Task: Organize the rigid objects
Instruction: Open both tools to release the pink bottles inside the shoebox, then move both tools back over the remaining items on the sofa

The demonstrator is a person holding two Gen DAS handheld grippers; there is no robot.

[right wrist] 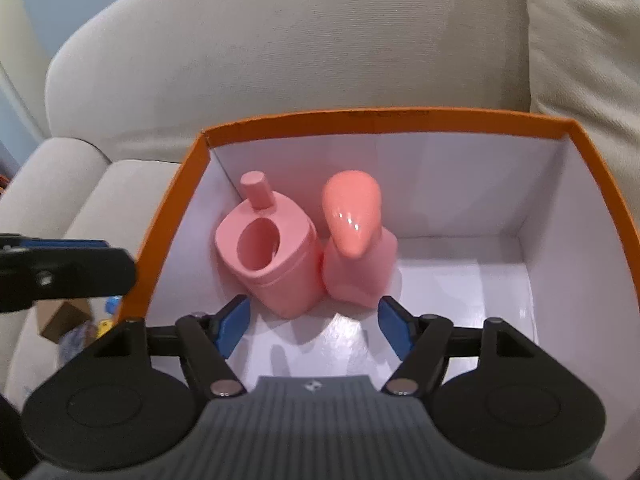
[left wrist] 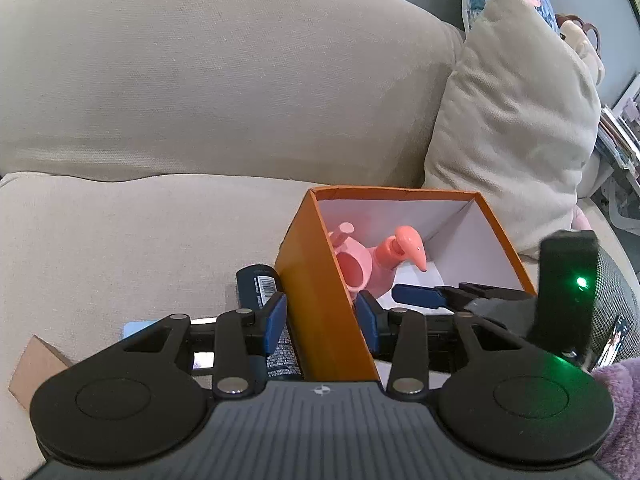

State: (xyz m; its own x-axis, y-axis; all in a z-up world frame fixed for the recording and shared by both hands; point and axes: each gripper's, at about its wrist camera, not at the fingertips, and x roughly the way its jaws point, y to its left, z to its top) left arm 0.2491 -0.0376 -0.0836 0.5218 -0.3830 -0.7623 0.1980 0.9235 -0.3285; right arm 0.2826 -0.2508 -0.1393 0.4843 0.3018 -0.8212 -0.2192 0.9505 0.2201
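Observation:
An orange box [right wrist: 372, 122] with a white inside stands on the beige sofa seat. Two pink plastic bottles stand inside it at the back left: a handled jug [right wrist: 268, 248] and a pump bottle [right wrist: 356, 240]. My right gripper [right wrist: 314, 326] is open and empty inside the box, just in front of the bottles. My left gripper [left wrist: 322, 320] is open and straddles the box's left wall [left wrist: 320, 300], one finger inside, one outside. The bottles [left wrist: 368, 264] also show in the left wrist view. A dark blue bottle [left wrist: 260, 288] lies outside, against the box's left wall.
A brown cardboard piece [left wrist: 34, 364] and a light blue item [left wrist: 138, 328] lie on the seat to the left. A beige pillow [left wrist: 516, 120] leans behind the box at right. The sofa backrest [left wrist: 220, 68] rises behind. The right half of the box floor [right wrist: 460, 292] is bare.

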